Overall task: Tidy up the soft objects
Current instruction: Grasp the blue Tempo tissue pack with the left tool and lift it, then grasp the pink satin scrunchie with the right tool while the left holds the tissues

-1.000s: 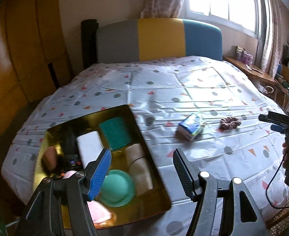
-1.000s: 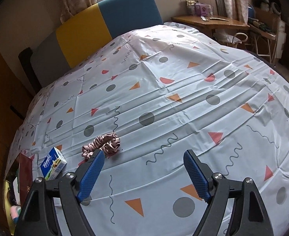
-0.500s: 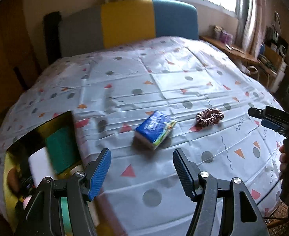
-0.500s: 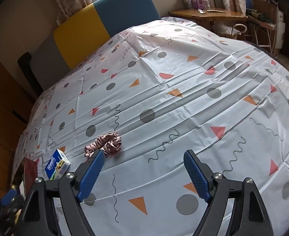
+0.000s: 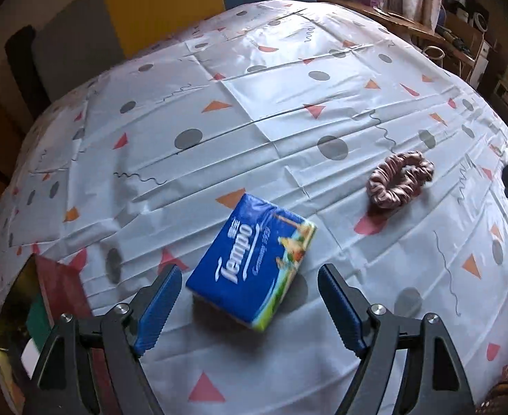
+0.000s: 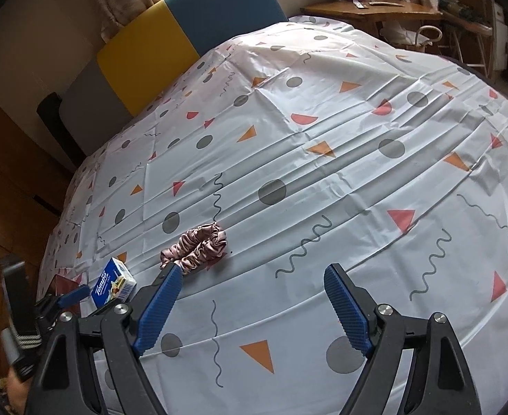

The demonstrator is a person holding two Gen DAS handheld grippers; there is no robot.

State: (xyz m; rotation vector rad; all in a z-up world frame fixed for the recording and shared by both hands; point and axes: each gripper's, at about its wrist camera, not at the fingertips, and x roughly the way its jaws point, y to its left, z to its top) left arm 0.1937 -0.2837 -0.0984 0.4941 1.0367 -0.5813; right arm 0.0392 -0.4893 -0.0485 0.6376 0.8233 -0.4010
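Observation:
A blue Tempo tissue pack (image 5: 254, 263) lies on the patterned bed sheet, with its near end between my left gripper's fingers. My left gripper (image 5: 248, 302) hovers right over it, its jaws opening, and the pads stand clear of the pack. A pink satin scrunchie (image 5: 399, 181) rests to the pack's right. In the right wrist view the scrunchie (image 6: 197, 247) lies just beyond the left fingertip of my right gripper (image 6: 250, 302), which is open and holds nothing. The tissue pack (image 6: 114, 283) shows at the left there, with the left gripper's blue pad beside it.
A gold tray (image 5: 29, 307) with a green sponge and a white block sits at the bed's left edge. The grey, yellow and blue headboard (image 6: 171, 34) stands at the far end. A wooden desk (image 6: 371, 10) with small items is at the far right.
My left gripper swung right from over the tray and dropped toward the tissue pack, and its jaws spread wider. My right gripper stayed in place, tilting a little.

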